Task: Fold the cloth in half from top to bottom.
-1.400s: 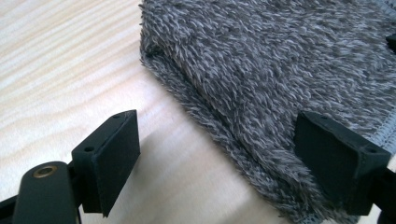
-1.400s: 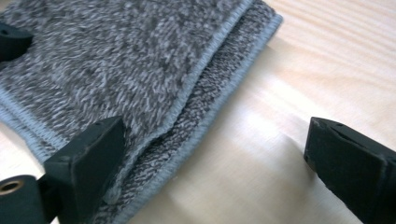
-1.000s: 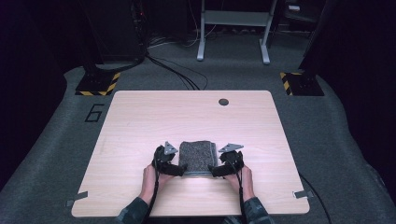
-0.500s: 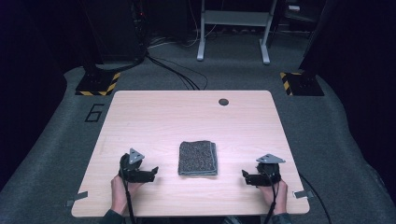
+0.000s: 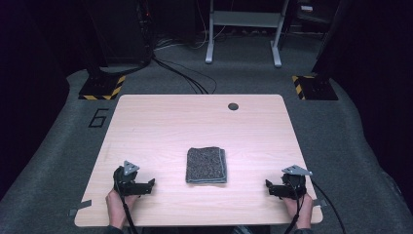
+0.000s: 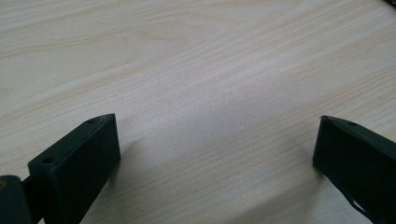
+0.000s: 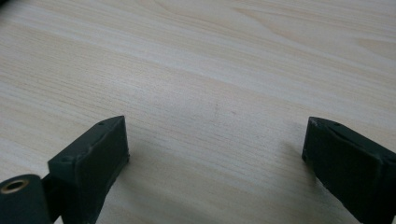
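A folded dark grey cloth (image 5: 206, 165) lies flat near the middle of the light wooden table (image 5: 195, 122), toward the front. My left gripper (image 5: 152, 183) rests on the table at the front left, well apart from the cloth, pointing right toward it. Its jaws stand wide open over bare wood, seen again as the left gripper (image 6: 217, 140) in its own view. At the front right my right gripper (image 5: 267, 186) points left toward the cloth, also apart from it. The right gripper (image 7: 215, 140) is open with nothing between its jaws.
A small dark round hole (image 5: 233, 106) sits near the table's far edge. Beyond the table are grey carpet, black cables (image 5: 180, 73), a metal frame's legs (image 5: 243, 44) and yellow-black striped bases (image 5: 102, 87). A hand holds each gripper at the near edge.
One second ago both grippers were at the cloth's left and right edges. They have pulled away sideways to the front corners, leaving the folded cloth lying on the table.
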The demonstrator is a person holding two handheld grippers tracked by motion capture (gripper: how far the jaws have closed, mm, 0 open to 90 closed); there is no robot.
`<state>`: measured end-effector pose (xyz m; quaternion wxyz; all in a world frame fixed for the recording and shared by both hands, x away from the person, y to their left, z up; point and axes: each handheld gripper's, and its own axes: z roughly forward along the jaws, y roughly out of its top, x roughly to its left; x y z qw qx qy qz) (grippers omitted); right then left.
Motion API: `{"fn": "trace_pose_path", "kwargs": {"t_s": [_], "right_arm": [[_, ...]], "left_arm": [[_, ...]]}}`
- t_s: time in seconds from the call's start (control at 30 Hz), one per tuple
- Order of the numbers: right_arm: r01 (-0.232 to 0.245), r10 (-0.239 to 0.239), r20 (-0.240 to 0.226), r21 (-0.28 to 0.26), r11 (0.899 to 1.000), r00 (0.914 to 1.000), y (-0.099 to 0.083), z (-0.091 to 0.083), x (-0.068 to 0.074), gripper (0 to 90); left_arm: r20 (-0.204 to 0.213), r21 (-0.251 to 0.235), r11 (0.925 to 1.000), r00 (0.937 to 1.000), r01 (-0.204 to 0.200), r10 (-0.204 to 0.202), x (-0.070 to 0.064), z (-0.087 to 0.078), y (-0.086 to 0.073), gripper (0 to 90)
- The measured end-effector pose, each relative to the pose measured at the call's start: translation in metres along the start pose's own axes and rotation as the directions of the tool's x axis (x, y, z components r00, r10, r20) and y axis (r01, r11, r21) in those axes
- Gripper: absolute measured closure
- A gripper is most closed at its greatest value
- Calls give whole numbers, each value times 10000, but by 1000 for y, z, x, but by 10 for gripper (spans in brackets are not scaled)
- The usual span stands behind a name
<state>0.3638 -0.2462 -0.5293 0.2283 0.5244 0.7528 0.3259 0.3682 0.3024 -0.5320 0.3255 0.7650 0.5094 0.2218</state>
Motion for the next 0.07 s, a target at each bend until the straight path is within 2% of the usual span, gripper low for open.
{"fn": "trace_pose_path", "kwargs": {"t_s": [0.07], "right_arm": [[37, -37, -2, 22, 10000, 10000, 0, 0, 0, 65]], "left_arm": [[24, 40, 10000, 10000, 3, -3, 1, 1, 1, 0]]}}
